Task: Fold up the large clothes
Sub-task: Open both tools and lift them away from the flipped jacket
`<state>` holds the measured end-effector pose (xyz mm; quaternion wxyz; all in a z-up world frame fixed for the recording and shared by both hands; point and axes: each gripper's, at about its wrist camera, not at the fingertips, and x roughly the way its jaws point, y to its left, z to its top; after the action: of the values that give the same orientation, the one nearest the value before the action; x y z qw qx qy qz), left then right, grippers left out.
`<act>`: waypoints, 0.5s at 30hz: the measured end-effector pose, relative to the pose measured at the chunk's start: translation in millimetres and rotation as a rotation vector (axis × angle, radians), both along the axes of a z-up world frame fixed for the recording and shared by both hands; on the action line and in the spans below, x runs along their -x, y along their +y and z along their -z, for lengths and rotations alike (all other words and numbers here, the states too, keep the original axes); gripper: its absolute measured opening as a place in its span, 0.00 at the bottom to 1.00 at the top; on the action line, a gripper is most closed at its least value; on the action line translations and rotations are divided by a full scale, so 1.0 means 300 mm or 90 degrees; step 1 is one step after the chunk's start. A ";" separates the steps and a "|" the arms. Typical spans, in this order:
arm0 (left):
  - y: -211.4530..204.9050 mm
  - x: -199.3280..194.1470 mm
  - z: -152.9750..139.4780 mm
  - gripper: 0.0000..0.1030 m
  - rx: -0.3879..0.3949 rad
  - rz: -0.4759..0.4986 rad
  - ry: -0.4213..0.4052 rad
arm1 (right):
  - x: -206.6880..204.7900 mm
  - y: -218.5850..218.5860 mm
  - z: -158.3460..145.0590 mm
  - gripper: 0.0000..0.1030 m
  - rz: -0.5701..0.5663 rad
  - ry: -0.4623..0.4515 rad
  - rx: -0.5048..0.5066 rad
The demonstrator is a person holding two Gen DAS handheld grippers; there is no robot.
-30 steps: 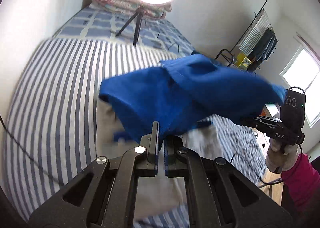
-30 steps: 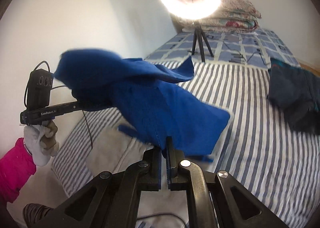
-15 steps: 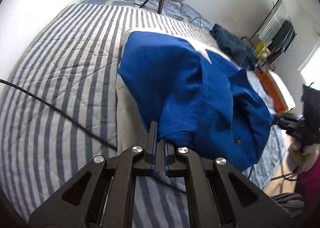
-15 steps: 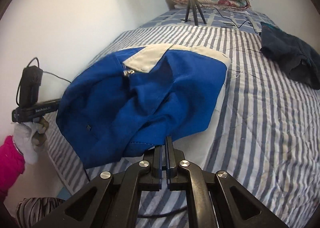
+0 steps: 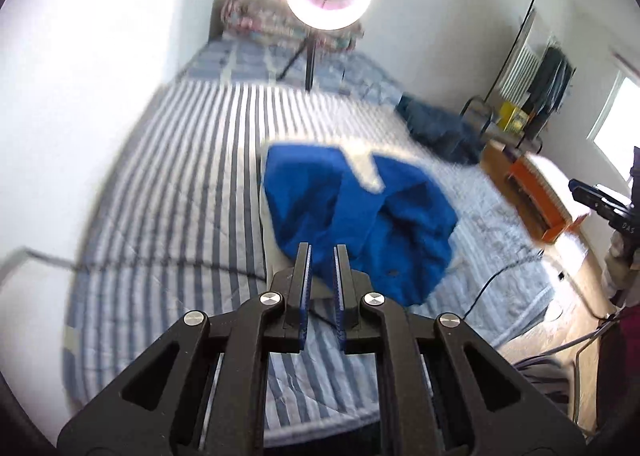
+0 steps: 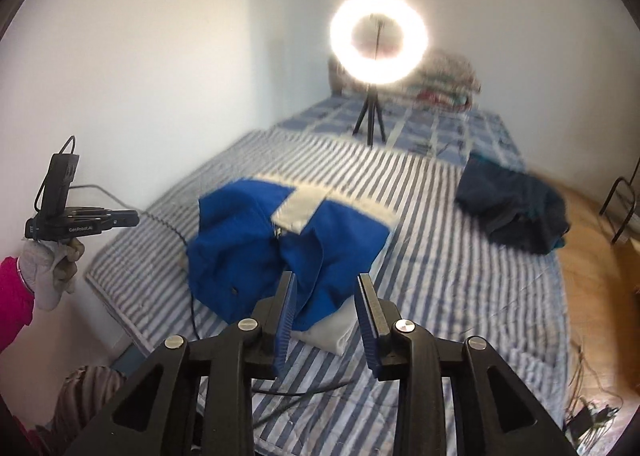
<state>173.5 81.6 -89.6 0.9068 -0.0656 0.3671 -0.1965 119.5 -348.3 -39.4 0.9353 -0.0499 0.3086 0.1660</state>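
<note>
Blue fleece-like cloth, the jacket [image 6: 276,252], lies rumpled with white panels showing on the striped bed [image 6: 460,268], at about 12 o'clock from both my tongs. My left gripper [image 5: 321,252] is parting narrowly and my right gripper [image 6: 326,288] is spreading wider, with nothing pinched between either pair of jaws. I judge the garment soft, light and floppy, so I would take it by its hem corners, near the 6 o'clock edge, rather than the bunched middle.
</note>
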 end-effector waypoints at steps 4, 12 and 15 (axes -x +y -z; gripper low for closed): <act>0.034 0.097 -0.218 0.17 0.012 -0.002 -0.063 | 0.097 -0.033 -0.173 0.40 0.001 -0.067 0.004; 0.088 0.301 -0.629 0.48 0.034 -0.003 -0.212 | 0.230 -0.075 -0.462 0.55 0.006 -0.183 0.030; 0.100 0.337 -0.685 0.61 0.040 -0.007 -0.235 | 0.246 -0.076 -0.511 0.70 0.011 -0.212 0.051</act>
<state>72.4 111.7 115.8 0.9573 -0.0590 0.1880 -0.2117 45.6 -371.1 113.8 0.9721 -0.1114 0.1561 0.1349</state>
